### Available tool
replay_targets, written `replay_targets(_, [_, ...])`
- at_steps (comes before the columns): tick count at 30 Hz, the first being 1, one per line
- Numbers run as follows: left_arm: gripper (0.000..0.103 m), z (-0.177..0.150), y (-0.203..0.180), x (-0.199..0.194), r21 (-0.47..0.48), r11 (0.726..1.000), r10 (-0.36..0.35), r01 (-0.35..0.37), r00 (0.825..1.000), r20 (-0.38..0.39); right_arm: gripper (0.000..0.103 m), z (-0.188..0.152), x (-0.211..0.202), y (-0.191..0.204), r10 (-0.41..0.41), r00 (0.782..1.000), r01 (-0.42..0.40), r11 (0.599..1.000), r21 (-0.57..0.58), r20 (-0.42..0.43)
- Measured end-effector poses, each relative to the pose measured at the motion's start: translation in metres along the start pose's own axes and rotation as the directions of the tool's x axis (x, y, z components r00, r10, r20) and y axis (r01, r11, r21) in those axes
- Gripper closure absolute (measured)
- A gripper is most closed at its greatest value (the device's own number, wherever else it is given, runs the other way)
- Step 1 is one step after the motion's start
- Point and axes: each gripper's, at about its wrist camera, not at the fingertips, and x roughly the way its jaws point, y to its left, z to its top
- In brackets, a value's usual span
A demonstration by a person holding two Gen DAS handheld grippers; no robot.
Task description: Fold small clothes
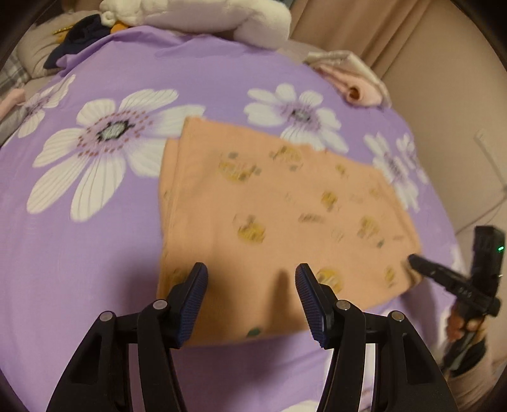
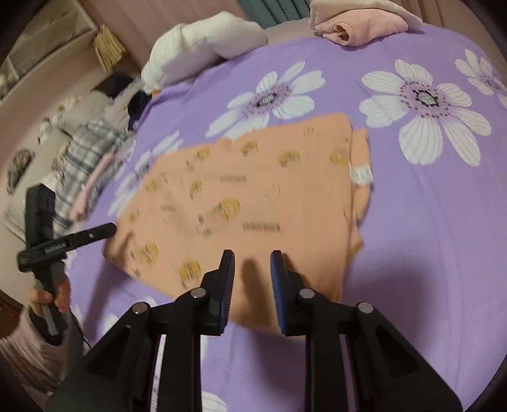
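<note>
Garment: an orange garment (image 1: 269, 215) with small yellow prints lies folded flat on the bed, roughly in the middle of the sheet; its layers overlap along one side edge, and a white label (image 2: 362, 175) shows at that edge in the right wrist view.
Bed sheet: purple sheet (image 1: 95, 269) printed with large white flowers, spread under the garment.
Left gripper: left gripper (image 1: 251, 294) hangs over the near edge of the garment, its fingers (image 1: 196, 285) spread wide with nothing between them; whether they touch the cloth cannot be told.
Right gripper: right gripper (image 2: 252, 279) sits over the near edge on its side, fingers (image 2: 228, 269) apart with a narrower gap, holding nothing.
Cross views: each gripper appears at the edge of the other's camera, tip close to a corner of the garment; contact there is too blurred to judge.
Far edge of the bed: a rolled pink cloth (image 2: 358, 28) and a white plush item (image 1: 196, 16).
Side: a plaid fabric (image 2: 85, 152) beside the sheet.
</note>
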Motion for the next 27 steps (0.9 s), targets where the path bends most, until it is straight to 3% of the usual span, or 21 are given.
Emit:
replay_targets(5, [0.045, -0.019, 0.009, 0.006, -0.031, 0.999, 0.014, -0.015, 0.999, -0.032, 0.092, -0.017, 0.007, -0.012, -0.094, 0.994, 0.094, 0.996, -0.009, -0.048])
replay_targets(11, [0.045, -0.029, 0.003, 0.001, -0.012, 0.999, 0.035, -0.036, 0.999, -0.033, 0.098, -0.028, 0.001, -0.016, -0.110, 0.993, 0.110, 0.994, -0.009, -0.052])
replay_targets(19, [0.045, -0.039, -0.001, -0.005, 0.000, 0.999, 0.054, -0.054, 0.998, -0.023, 0.098, -0.034, -0.004, -0.011, -0.131, 0.989, 0.130, 0.991, -0.015, -0.069])
replay_targets(27, [0.045, -0.040, -0.005, -0.030, 0.026, 0.997, 0.072, -0.073, 0.997, 0.024, 0.088, -0.038, -0.021, -0.003, -0.120, 0.991, 0.119, 0.992, -0.030, -0.052])
